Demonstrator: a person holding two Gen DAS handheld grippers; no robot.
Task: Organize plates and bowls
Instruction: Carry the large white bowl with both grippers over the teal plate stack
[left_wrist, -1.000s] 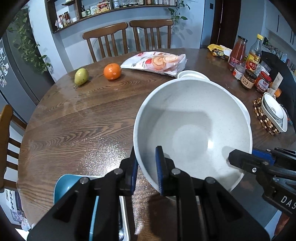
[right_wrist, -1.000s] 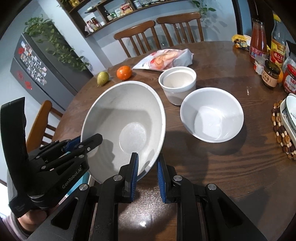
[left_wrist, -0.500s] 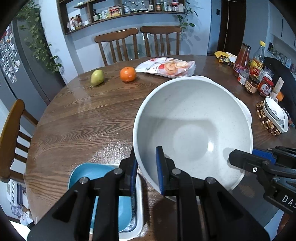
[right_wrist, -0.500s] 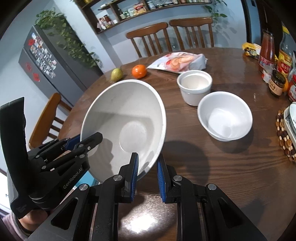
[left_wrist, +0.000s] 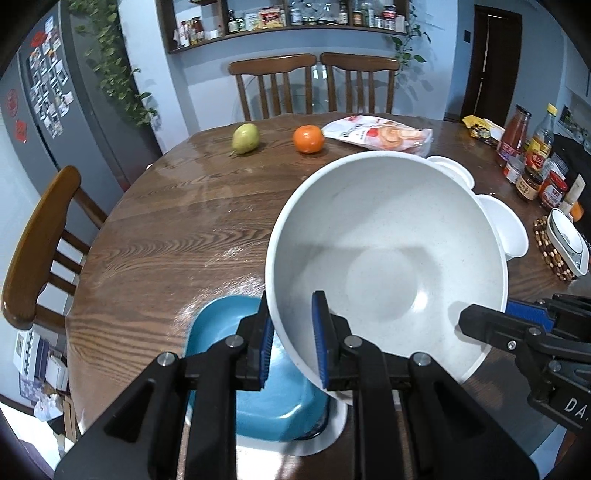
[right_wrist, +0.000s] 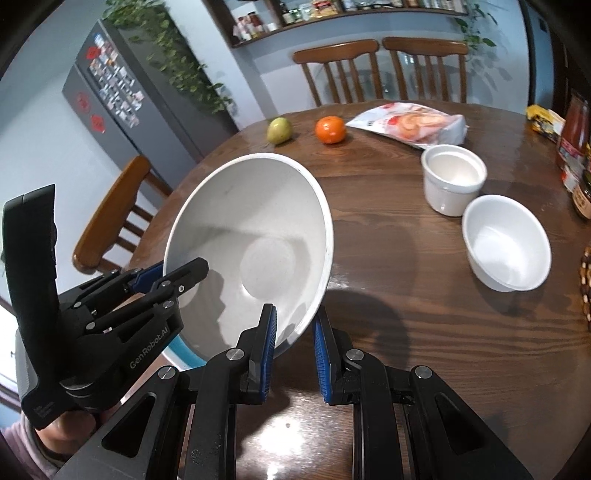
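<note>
Large white speckled bowl (left_wrist: 388, 258), rigid, likely breakable and slick, tilts with opposite rims pinched by left tongs (left_wrist: 291, 347) and right tongs (right_wrist: 293, 347) over the worktop's (left_wrist: 166, 240) near edge.

Both grippers' fingers (left_wrist: 318, 332) clamped, angled downward

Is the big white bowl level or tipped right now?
Tipped. The big white bowl is off the table, its rim slanting between the left gripper and right gripper; it looks empty.

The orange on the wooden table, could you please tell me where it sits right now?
In the left wrist view the round orange sits on the far side of the round wooden table, between the green pear to its left and the plastic snack bag to its right.
</note>
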